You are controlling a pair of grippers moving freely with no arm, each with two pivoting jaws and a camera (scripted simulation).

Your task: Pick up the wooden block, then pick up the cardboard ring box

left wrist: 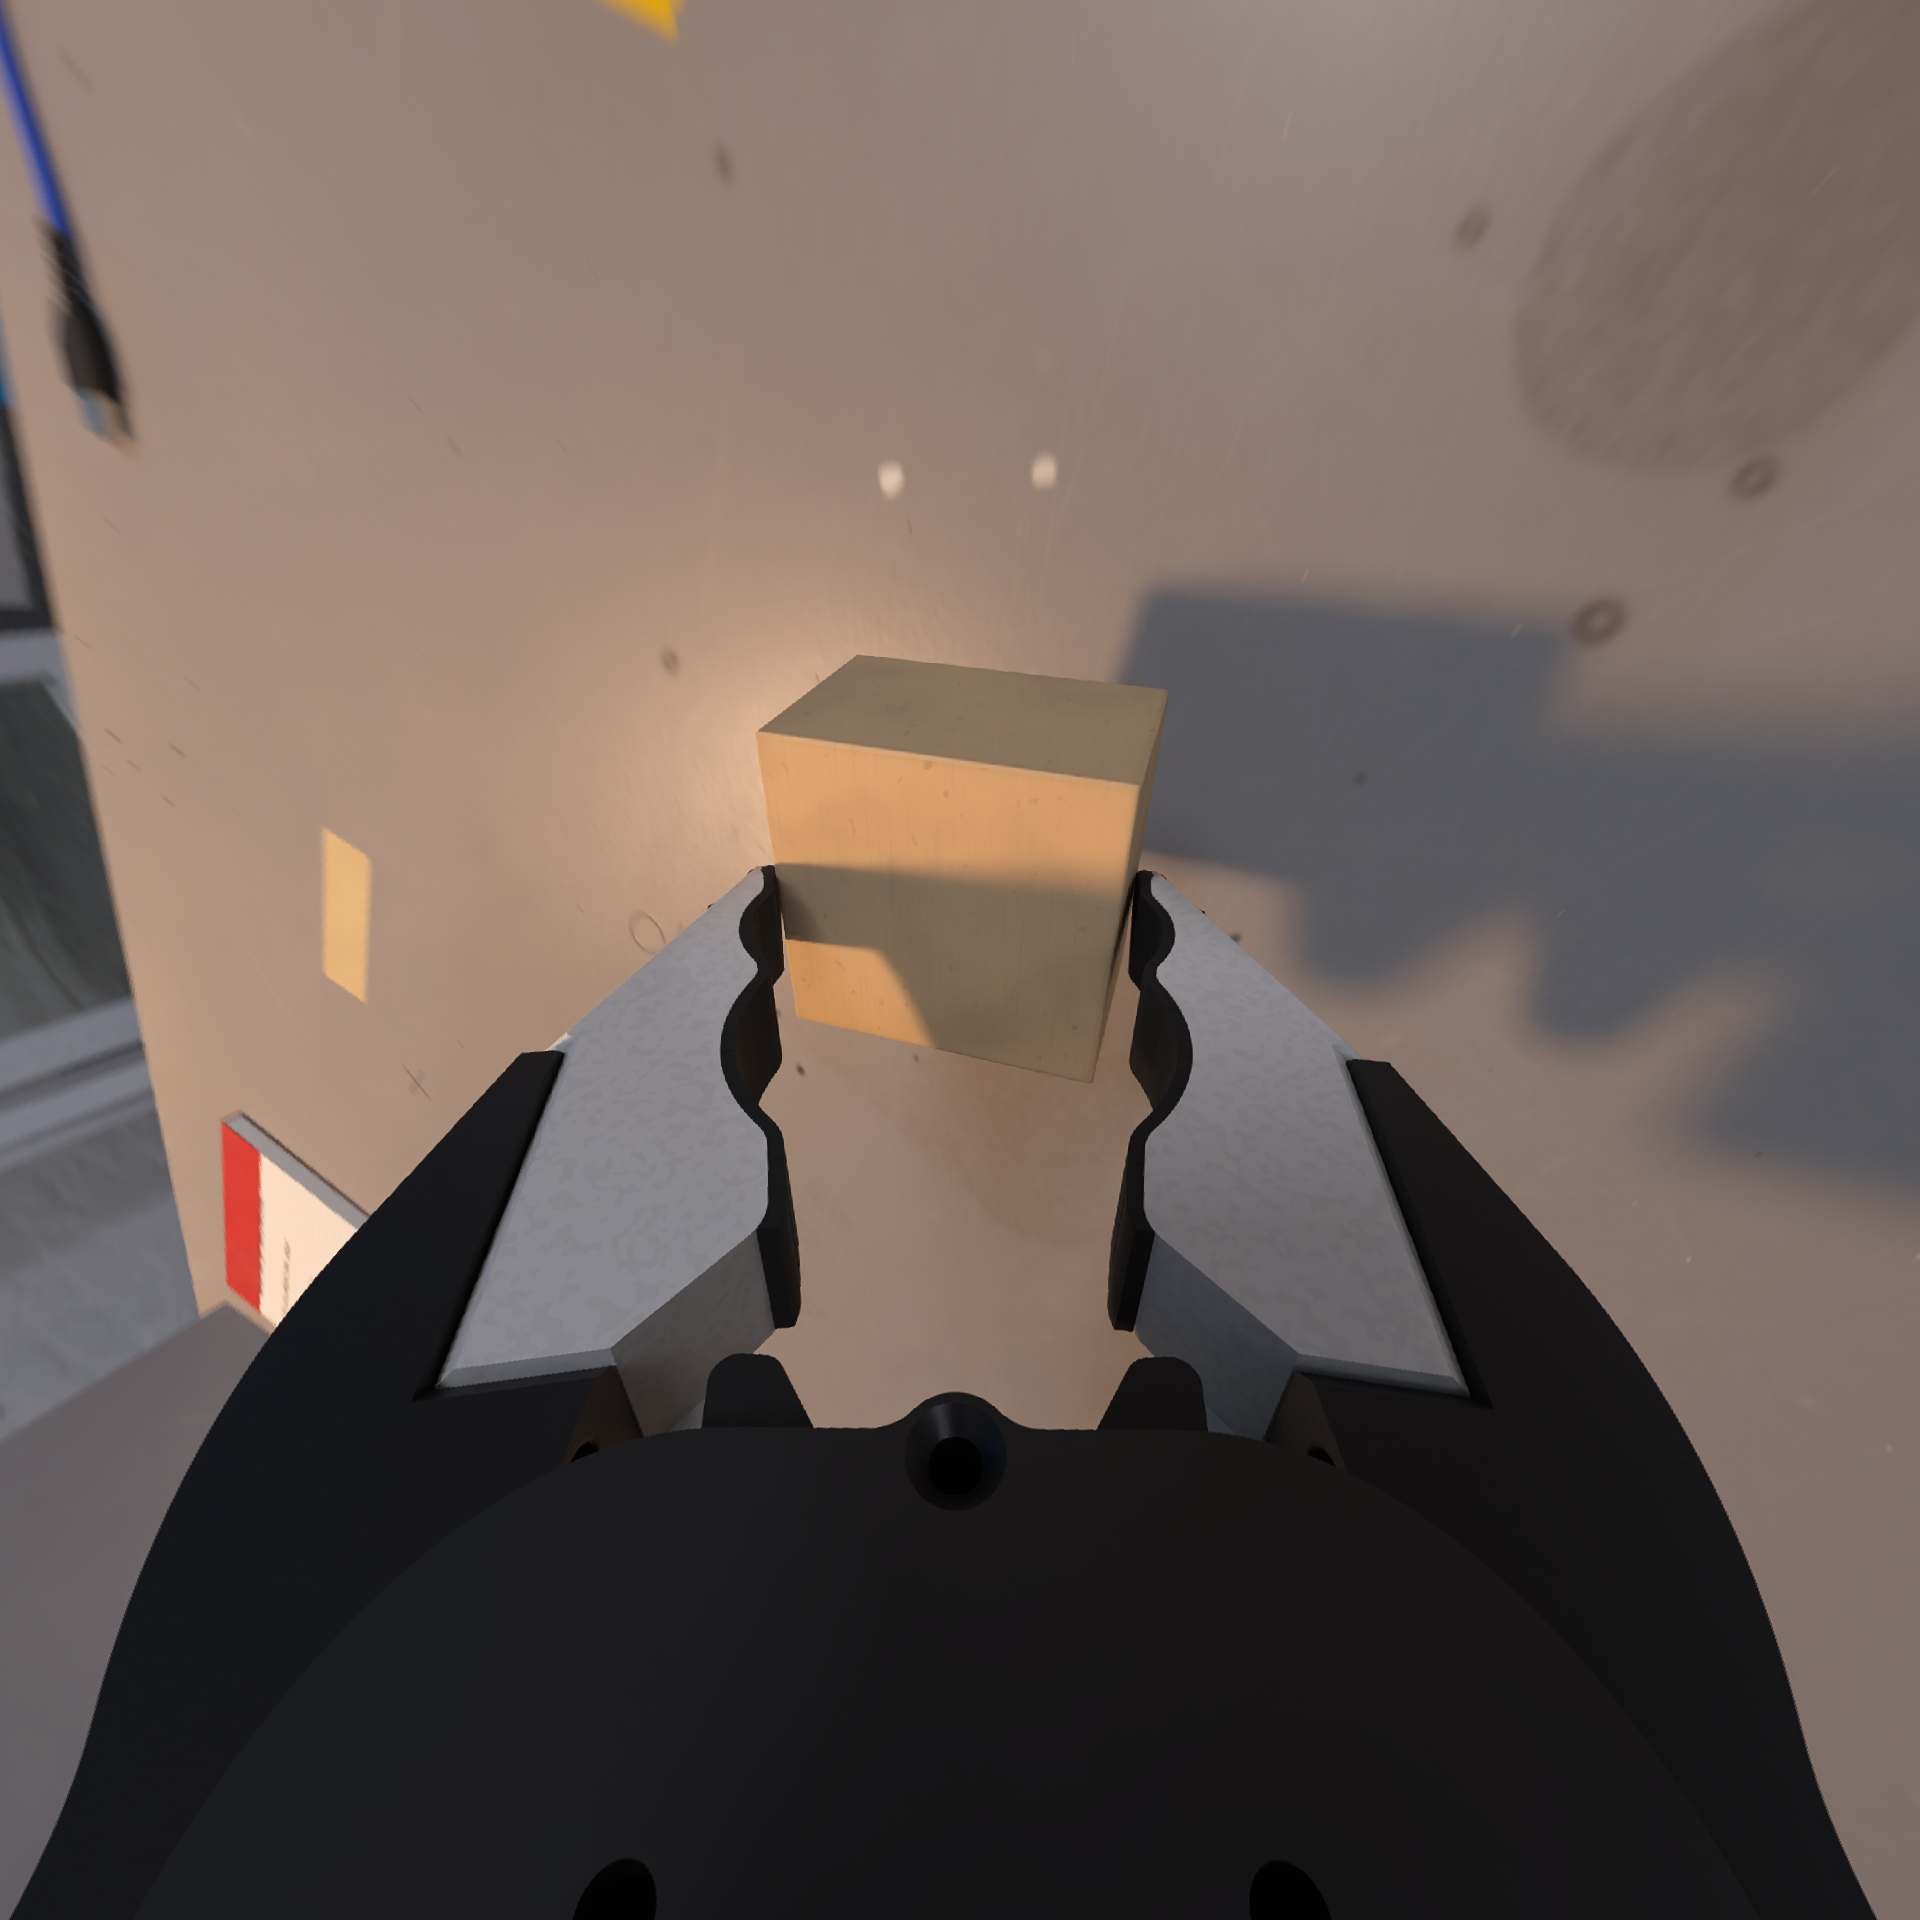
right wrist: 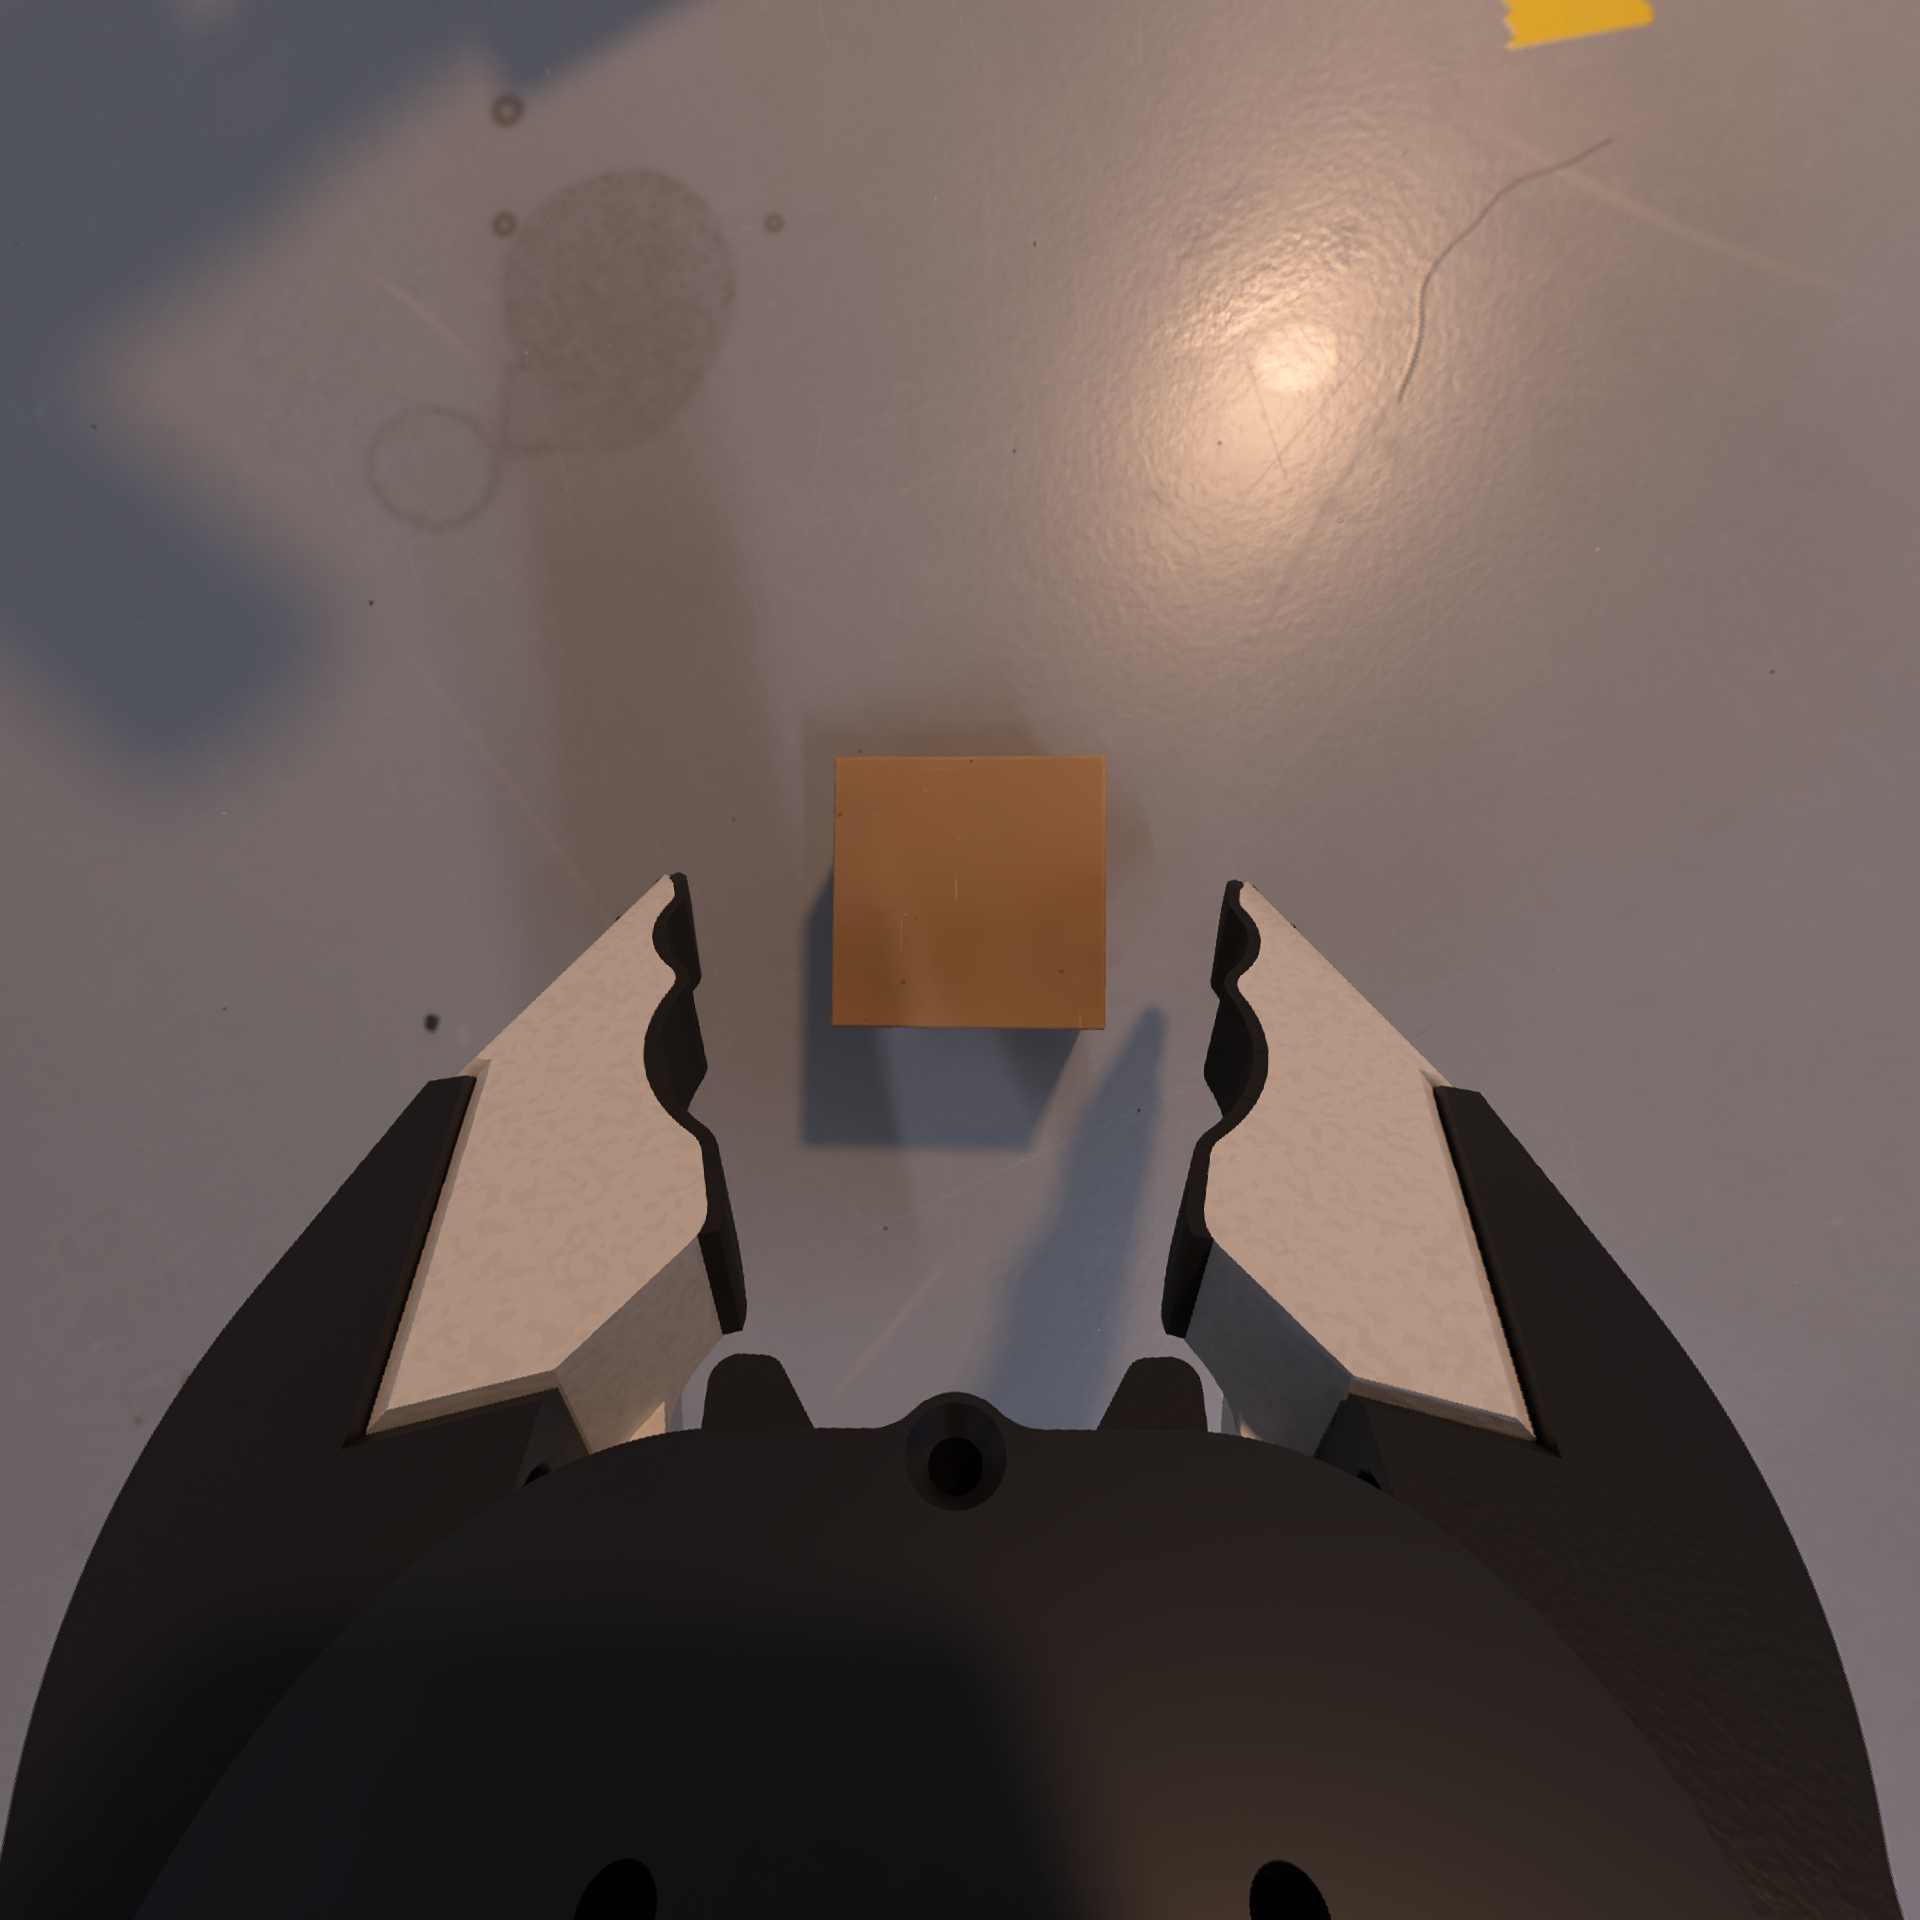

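Note:
In the left wrist view, a pale wooden block (left wrist: pixel 956 831) sits between my left gripper's (left wrist: pixel 954 894) fingertips. Both pads touch its sides, and it hangs a little above the beige table. In the right wrist view, a brown cardboard ring box (right wrist: pixel 968 894) lies flat on the grey table, seen from straight above. My right gripper (right wrist: pixel 956 885) is open above it. Its fingers stand on either side of the box, clear of it.
In the left wrist view, a blue cable with a black plug (left wrist: pixel 88 343) lies far left near the table edge. A red and white card (left wrist: pixel 270 1216) and a yellow tape patch (left wrist: pixel 346 914) lie nearby. In the right wrist view, yellow tape (right wrist: pixel 1574 21) lies far right.

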